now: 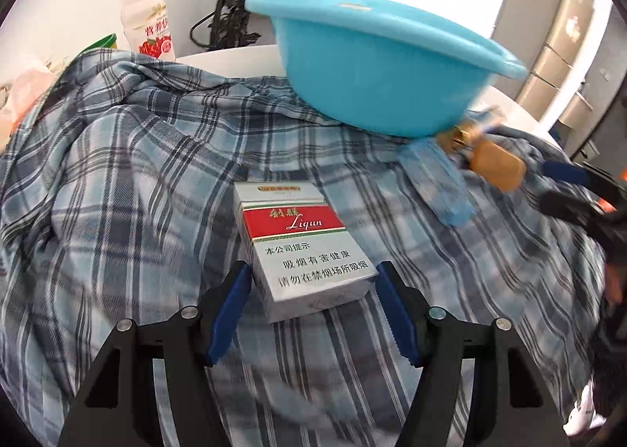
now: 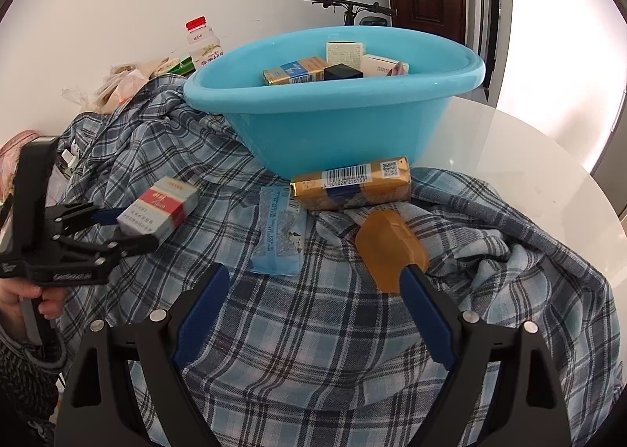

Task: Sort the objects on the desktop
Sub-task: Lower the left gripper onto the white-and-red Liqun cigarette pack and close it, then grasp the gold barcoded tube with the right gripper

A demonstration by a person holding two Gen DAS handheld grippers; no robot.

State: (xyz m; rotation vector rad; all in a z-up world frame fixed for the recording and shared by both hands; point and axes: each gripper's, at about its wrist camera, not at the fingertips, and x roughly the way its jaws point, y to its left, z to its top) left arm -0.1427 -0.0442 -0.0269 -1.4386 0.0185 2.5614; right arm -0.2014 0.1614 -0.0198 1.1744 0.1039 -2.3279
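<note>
1. The basin point(image 2: 333, 122) sits at the back on the checked cloth point(image 2: 313, 329), with a handful of small boxes point(image 2: 333, 63) inside it.
2. Right in front of the basin lies a long carton point(image 2: 352, 182), touching its base.
3. Nearer than that, a flat packet point(image 2: 278, 231) and a small pouch point(image 2: 388, 247) lie side by side.
4. Off to the left, the cigarette pack point(image 1: 301, 247) lies between the left gripper's point(image 1: 309, 306) fingers.
5. A bottle point(image 2: 202, 41) stands behind it all, by the wall.

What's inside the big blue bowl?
The blue bowl holds small boxes: a gold and blue pack, a black box, a cream box and a white pack. The bowl's bottom is hidden beneath them.
</note>
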